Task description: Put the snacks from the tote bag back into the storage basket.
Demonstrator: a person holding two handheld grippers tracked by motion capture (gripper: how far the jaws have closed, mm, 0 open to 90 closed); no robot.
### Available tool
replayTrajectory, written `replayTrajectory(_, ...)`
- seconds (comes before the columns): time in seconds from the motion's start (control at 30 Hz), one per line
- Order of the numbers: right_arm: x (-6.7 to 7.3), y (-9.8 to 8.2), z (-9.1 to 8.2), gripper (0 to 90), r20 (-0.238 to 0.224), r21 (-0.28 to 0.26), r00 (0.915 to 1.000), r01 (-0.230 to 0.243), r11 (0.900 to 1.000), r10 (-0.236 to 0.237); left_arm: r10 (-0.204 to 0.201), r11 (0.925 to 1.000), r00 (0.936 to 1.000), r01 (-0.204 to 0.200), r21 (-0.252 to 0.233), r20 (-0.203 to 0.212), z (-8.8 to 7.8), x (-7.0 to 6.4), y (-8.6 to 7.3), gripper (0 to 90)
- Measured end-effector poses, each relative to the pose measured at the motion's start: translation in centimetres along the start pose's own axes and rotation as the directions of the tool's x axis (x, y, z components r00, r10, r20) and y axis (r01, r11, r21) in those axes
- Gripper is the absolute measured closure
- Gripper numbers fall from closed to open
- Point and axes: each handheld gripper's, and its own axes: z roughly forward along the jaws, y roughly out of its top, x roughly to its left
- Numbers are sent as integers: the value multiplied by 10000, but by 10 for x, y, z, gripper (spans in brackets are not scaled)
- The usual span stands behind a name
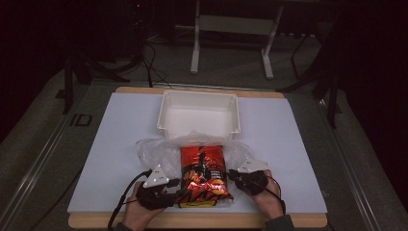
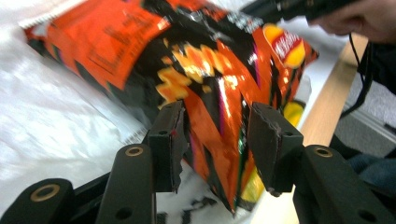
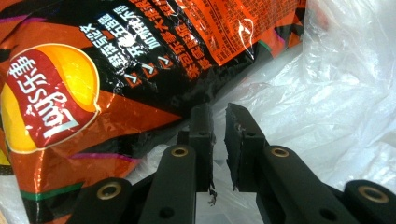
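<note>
Glossy crisp bag on thin plastic, one gripper at each side

The crinkled foil crisp bag (image 1: 202,175), orange and black, lies on a wrinkled clear plastic bag (image 1: 154,151) just before the smooth white rectangular tub (image 1: 198,115). The left gripper (image 2: 215,128) holds the bag's puffy corner between wide jaws. The right gripper (image 3: 218,119) stands nearly closed, pinching the thin plastic film beside the bag.

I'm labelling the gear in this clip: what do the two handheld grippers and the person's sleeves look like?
Both the left gripper and the right gripper are black, each topped by a grey three-cornered plate with a black cable trailing toward the table edge. Up close, each has two black jaw arms with brass-coloured rivet rings and blocky, rough-faced fingertips. The person wears dark sleeves, seen at the wrists.
</note>
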Motion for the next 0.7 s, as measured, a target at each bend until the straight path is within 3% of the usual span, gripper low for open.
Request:
replayTrajectory(0.3, -1, -3, 1, 799, -33, 88, 10000, -76, 9999, 76, 576, 9919, 9983, -561, 1136, -98, 13, -8, -15, 596)
replayTrajectory(0.47, -1, -4, 2, 794, -41, 109, 9999, -106, 9999, 107, 774, 9895, 9969, -754, 1234, -119, 13, -10, -13, 684)
replayTrajectory(0.7, 0, -6, 0, 774, -63, 95, 10000, -58, 9999, 59, 775, 9917, 9970, -763, 1033, -81, 8, -8, -8, 851)
